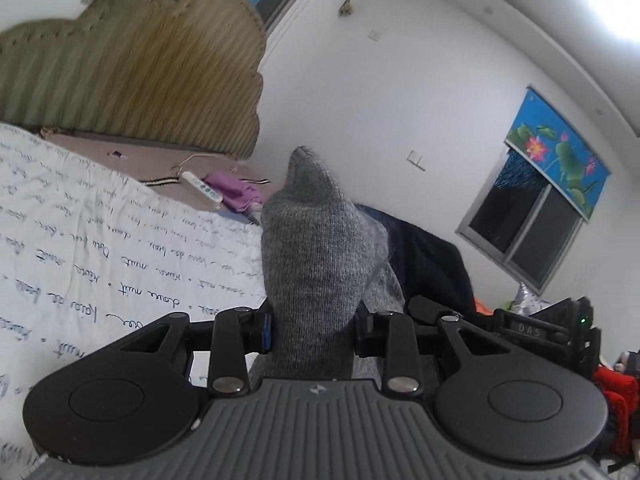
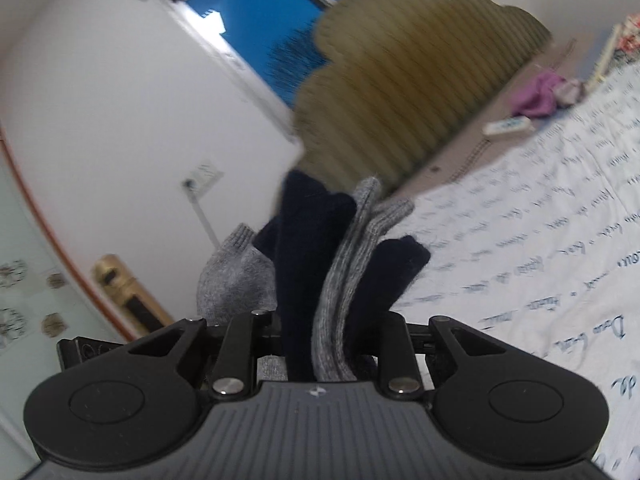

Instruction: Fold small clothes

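Room: white walls, a window (image 1: pixel 524 216) with a lotus-print blind, and a scalloped tan headboard (image 1: pixel 132 68).
Bed: white bedspread (image 1: pixel 80 240) printed with handwriting.
Left gripper (image 1: pixel 312 328): jaws clenched on a grey knit garment (image 1: pixel 316 248), held up off the bed.
Right gripper (image 2: pixel 320 336): jaws clamped on bunched navy and grey knit folds (image 2: pixel 320 264), also raised.
Beyond: a remote control (image 1: pixel 202 190) beside a purple cloth (image 1: pixel 236 192).

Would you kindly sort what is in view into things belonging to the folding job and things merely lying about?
Job:
grey and navy knit garment
left hand-held gripper
right hand-held gripper
bedspread

Lying about:
purple cloth
remote control
headboard
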`<move>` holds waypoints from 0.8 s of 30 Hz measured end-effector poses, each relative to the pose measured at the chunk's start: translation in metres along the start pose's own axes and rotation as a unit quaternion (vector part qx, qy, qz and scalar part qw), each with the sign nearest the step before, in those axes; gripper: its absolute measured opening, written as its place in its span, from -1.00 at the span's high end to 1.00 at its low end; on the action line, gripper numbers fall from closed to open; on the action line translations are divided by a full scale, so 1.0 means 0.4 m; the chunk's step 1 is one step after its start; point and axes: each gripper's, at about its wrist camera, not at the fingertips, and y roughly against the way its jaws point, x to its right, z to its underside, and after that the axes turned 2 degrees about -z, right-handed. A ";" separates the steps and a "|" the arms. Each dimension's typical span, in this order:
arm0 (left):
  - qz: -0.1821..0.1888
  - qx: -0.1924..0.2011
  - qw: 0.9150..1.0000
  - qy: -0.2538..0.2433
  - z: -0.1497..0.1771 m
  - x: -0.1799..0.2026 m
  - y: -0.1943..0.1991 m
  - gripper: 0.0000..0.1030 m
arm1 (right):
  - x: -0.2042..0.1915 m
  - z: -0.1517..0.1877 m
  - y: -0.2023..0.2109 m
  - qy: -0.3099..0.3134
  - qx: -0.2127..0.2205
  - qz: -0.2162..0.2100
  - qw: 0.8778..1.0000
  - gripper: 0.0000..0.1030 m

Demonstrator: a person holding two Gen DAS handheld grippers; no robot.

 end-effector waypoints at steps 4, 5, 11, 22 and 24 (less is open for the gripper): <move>0.003 -0.007 1.000 -0.022 -0.020 0.031 0.061 0.27 | -0.048 0.003 0.018 0.018 -0.011 -0.010 1.000 0.55; -0.004 -0.013 1.000 -0.025 -0.019 0.021 0.052 0.27 | -0.040 0.003 0.001 0.021 -0.017 -0.004 1.000 0.55; -0.095 -0.086 0.990 -0.061 0.077 -0.138 -0.169 0.23 | 0.131 0.052 -0.185 0.031 -0.093 0.083 0.992 0.53; -0.237 -0.077 0.964 -0.096 0.099 -0.257 -0.193 -0.28 | 0.163 0.122 -0.208 0.161 -0.059 0.319 0.932 0.19; -0.225 -0.087 0.966 -0.093 0.108 -0.237 -0.152 -0.31 | 0.128 0.144 -0.161 0.166 -0.047 0.307 0.936 0.04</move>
